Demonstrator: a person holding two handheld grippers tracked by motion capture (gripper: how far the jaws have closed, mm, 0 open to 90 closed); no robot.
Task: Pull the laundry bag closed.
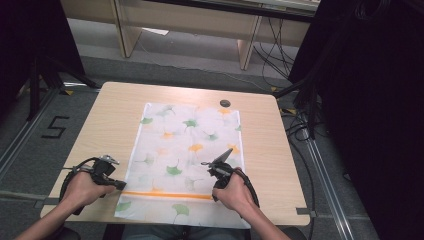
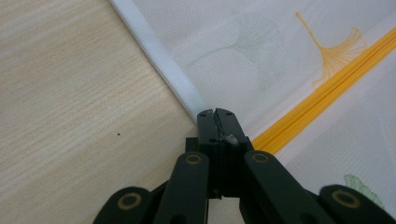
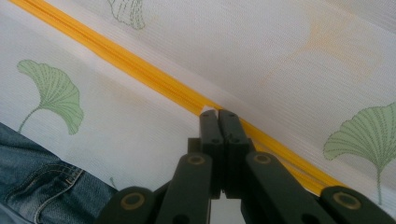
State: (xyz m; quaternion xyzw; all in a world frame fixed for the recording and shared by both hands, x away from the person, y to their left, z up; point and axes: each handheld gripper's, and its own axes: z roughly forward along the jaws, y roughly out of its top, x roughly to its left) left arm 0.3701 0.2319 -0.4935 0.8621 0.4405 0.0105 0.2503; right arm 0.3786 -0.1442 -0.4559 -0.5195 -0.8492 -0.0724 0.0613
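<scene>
Where the high view looks down on the wooden table (image 1: 110, 115), a white cloth bag (image 1: 185, 150) printed with green and orange ginkgo leaves is seen lying flat, its near end hanging over the table's front edge. The left gripper (image 1: 119, 184) is held at the bag's left edge, the right gripper (image 1: 216, 167) over its right part. A small dark round object (image 1: 225, 103) lies beyond the bag.

Through the left gripper view, the jaws are shown pressed together on the bag's white edge, beside the orange zipper (image 2: 322, 95).

Through the right gripper view, the jaws are shown closed upon the zipper (image 3: 140, 70); what is pinched cannot be told. Denim (image 3: 42, 186) is seen below the bag.
</scene>
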